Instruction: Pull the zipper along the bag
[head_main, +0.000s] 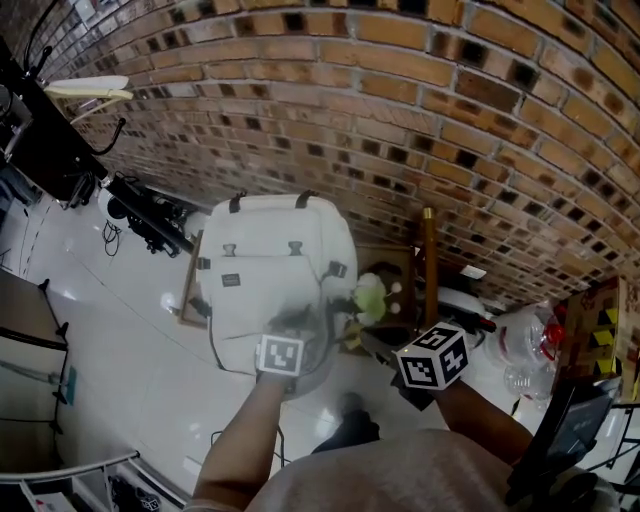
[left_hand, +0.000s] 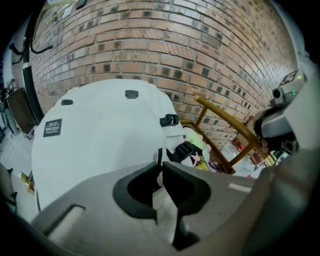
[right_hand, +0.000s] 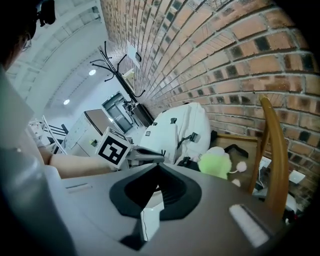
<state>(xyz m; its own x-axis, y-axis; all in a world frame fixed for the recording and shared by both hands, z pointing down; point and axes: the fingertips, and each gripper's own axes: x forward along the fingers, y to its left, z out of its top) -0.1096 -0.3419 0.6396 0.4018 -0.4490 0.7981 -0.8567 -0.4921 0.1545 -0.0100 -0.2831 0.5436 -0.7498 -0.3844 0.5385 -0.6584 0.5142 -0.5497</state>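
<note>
Gripping on one side only

The left gripper (left_hand: 161, 169) clamps the thin dark zipper pull (left_hand: 159, 156) on the white backpack (left_hand: 100, 135), which fills the frame's left and centre. The right gripper (right_hand: 156, 169), jaws pressed together and empty, sits low and right of centre in the head view.

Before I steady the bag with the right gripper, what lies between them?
In the right gripper view, the left gripper, its tips at the white bag, crosses that stretch; a green plush toy lies right of it.

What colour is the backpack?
White backpack with black trim; it shows best in the head view.
</note>
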